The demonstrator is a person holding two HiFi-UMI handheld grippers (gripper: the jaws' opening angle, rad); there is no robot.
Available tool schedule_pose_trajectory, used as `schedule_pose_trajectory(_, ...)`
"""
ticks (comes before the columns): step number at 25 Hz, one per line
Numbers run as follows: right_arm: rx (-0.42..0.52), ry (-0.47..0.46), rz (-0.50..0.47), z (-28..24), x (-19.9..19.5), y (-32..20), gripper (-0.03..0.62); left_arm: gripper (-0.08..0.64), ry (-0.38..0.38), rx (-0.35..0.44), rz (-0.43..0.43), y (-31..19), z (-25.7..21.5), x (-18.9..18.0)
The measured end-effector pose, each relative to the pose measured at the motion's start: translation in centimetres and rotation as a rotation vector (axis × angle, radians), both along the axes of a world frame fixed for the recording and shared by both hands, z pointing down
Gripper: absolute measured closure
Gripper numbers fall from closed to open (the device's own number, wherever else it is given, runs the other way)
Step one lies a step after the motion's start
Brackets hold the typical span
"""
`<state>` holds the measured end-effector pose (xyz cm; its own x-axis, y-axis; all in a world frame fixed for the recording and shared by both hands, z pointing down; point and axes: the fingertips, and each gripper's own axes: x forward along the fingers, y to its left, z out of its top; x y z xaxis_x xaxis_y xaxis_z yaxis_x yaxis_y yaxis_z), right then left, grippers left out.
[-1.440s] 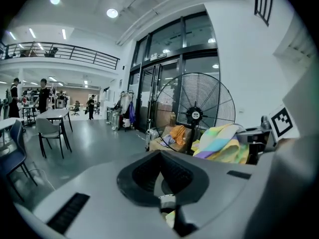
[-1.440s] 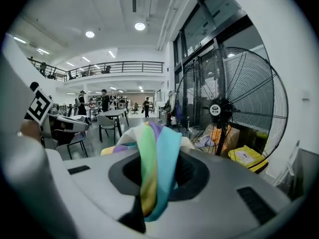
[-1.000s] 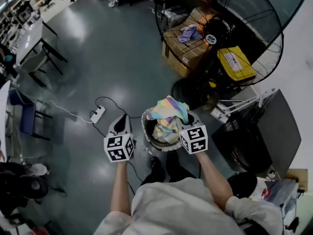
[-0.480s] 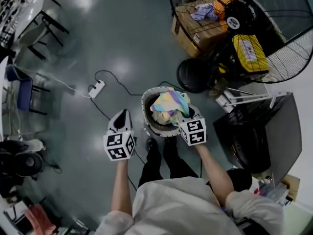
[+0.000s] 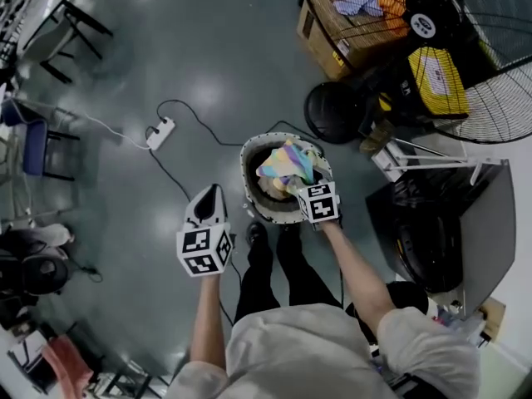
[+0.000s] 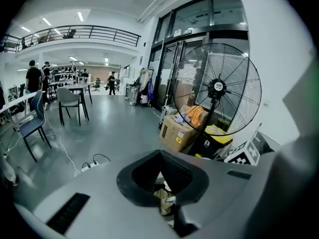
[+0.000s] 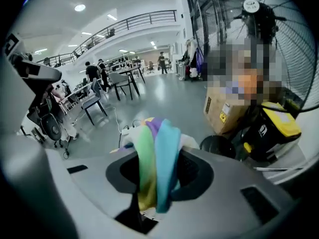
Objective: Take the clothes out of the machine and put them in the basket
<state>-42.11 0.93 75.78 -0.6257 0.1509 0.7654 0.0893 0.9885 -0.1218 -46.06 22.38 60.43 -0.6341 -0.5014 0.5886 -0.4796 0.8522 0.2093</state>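
A round white-rimmed basket stands on the floor in front of the person's feet, with clothes in it. My right gripper hangs just over its right side, shut on a pastel striped cloth that is bunched over the basket's contents. In the right gripper view the cloth runs up through the jaws of the right gripper, which have just been opening a little. My left gripper hovers left of the basket with its jaws together and nothing in them. The dark washing machine stands at the right.
A large floor fan with a black base and a cardboard box stand beyond the basket. A white power strip with trailing cables lies on the floor to the left. Chairs and tables stand at the far left.
My right gripper has sunk with the striped cloth, from above the basket down onto the clothes in it. The left gripper has dropped slightly and stays beside the basket.
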Motion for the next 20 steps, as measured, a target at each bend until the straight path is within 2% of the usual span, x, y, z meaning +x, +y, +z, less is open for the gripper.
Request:
schedule_pose_trajectory(1, -0.009, 0.023, -0.001, 1.1, 0.0, 0.0, 0.432, 0.543, -0.001, 0.000, 0.004, -0.1, 0.1, -0.1)
schedule_pose_trajectory(3, -0.011, 0.038, -0.008, 2.4, -0.1, -0.1, 0.307, 0.543, -0.004, -0.001, 0.012, -0.4, 0.1, -0.2)
schedule_pose_trajectory(5, 0.001, 0.019, -0.012, 2.4, -0.1, -0.3, 0.281, 0.543, -0.003, -0.001, 0.017, -0.7, 0.3, -0.2)
schedule_pose_trajectory(8, 0.004, -0.014, -0.003, 1.2, -0.1, -0.7, 0.281, 0.543, -0.001, 0.001, 0.022, -1.0, 0.5, -0.2)
schedule_pose_trajectory(10, 0.002, -0.031, 0.015, 0.3, 0.0, -1.0, 0.296, 0.543, 0.000, 0.005, 0.026, -1.3, 0.4, -0.1)
schedule_pose_trajectory(16, -0.005, -0.102, 0.056, -3.7, 0.4, -2.0, 0.462, 0.543, -0.020, 0.012, 0.034, -1.9, -0.9, -0.4)
schedule_pose_trajectory(20, -0.012, -0.144, 0.069, -6.9, 1.0, -2.3, 0.528, 0.543, -0.043, 0.017, 0.043, -2.4, -2.4, -0.5)
